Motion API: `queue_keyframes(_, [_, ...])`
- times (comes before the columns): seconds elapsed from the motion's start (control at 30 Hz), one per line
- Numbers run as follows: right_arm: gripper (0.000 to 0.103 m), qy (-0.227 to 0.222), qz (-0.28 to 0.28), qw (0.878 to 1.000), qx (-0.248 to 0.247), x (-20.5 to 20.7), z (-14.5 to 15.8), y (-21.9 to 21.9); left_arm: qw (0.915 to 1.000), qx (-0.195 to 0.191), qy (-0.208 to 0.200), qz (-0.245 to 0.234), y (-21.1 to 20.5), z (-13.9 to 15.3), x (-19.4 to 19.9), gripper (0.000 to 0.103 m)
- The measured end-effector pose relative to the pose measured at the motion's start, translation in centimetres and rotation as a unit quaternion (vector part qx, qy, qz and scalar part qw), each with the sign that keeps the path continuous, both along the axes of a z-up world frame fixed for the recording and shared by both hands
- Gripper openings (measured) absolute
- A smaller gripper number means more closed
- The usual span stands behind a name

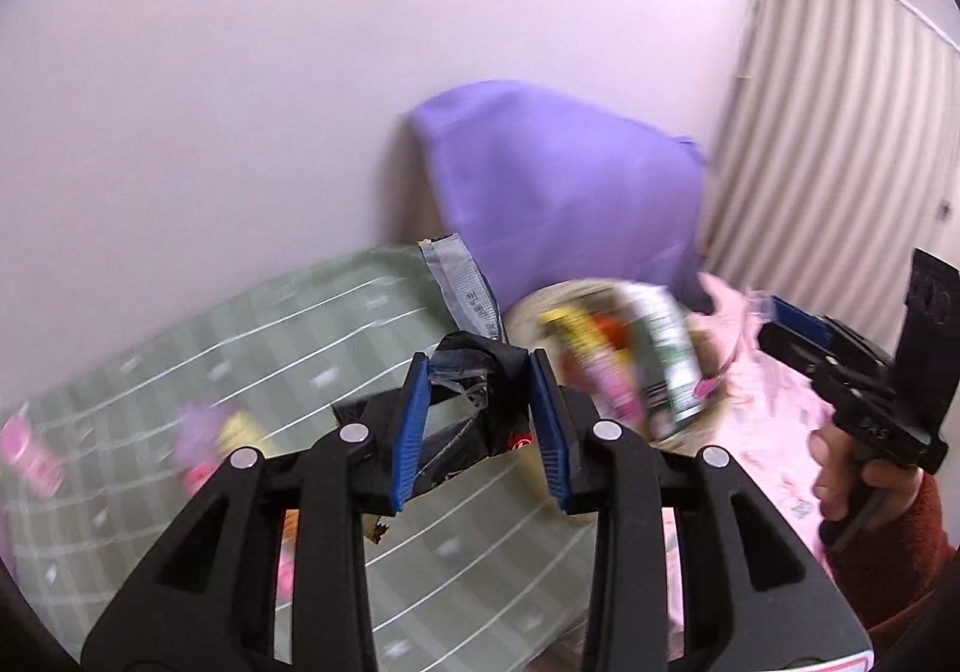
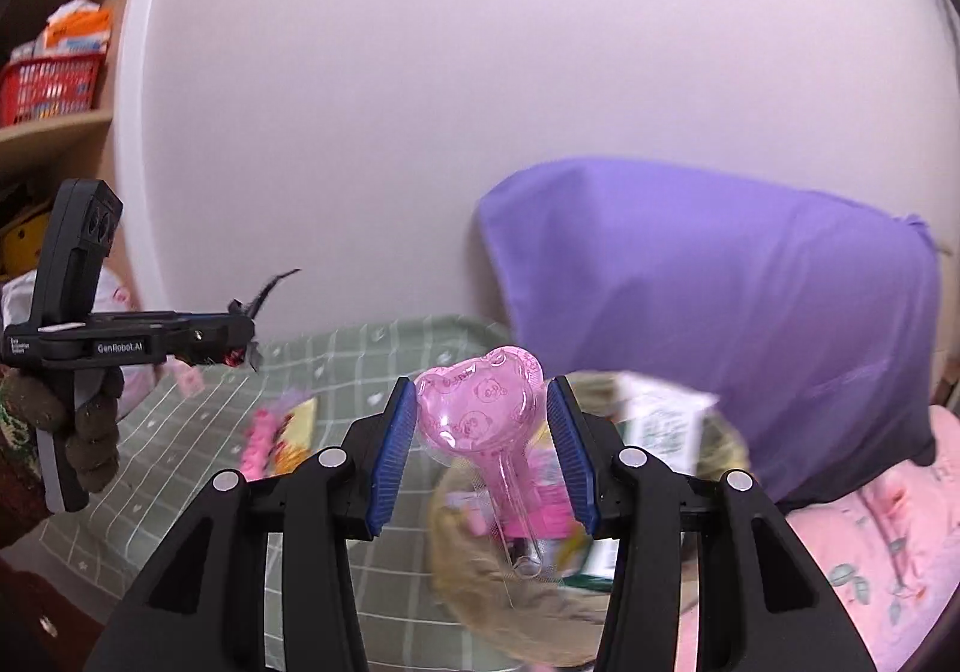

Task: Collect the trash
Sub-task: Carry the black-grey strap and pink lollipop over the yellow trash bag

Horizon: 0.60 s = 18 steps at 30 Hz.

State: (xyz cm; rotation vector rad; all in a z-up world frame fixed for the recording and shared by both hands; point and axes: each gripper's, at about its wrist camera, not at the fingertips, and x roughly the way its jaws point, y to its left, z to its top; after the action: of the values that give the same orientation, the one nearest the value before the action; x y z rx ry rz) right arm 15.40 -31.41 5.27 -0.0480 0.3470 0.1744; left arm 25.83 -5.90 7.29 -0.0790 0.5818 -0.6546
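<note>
In the left wrist view my left gripper (image 1: pixel 480 366) is shut on a crumpled black and silver wrapper (image 1: pixel 501 408), held above the green checked bedspread. In the right wrist view my right gripper (image 2: pixel 481 390) is shut on a clear pink heart-shaped plastic shell (image 2: pixel 480 402) with a stem, above a woven basket (image 2: pixel 480 564). The basket (image 1: pixel 531 312) holds several colourful packets and a carton. The right wrist view has the left gripper (image 2: pixel 240 339) at the left with the wrapper (image 2: pixel 258 306) sticking out. The right gripper (image 1: pixel 786 324) appears at the right edge of the left wrist view, in a red-sleeved hand.
A purple cushion (image 2: pixel 720 312) leans on the white wall behind the basket. A pink quilt (image 2: pixel 870 552) lies at the right. Loose pink and yellow packets (image 2: pixel 282 432) lie on the green sheet (image 2: pixel 372 360). A shelf with a red crate (image 2: pixel 48 84) stands far left.
</note>
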Motion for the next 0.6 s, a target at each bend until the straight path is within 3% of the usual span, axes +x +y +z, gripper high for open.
queue_keyframes(0.17, [0.043,-0.016,-0.045,0.999,0.0,-1.5,1.2,-3.7,0.9982,-0.004,0.002,-0.06,-5.6,0.0,0.6,0.032])
queue_keyframes(0.37, [0.043,-0.011,-0.103,0.994,0.039,-2.6,1.2,-8.9,0.9942,-0.013,0.038,-0.099,-11.6,-1.5,3.6,0.032])
queue_keyframes(0.47, [0.043,-0.003,-0.121,0.992,0.044,-2.4,0.9,-10.4,0.9927,0.011,0.051,-0.109,-14.4,-3.1,4.9,0.032])
queue_keyframes(0.6, [0.043,0.007,-0.118,0.992,0.049,-0.7,0.7,-11.0,0.9873,0.071,0.083,-0.115,-18.4,-6.5,7.2,0.032])
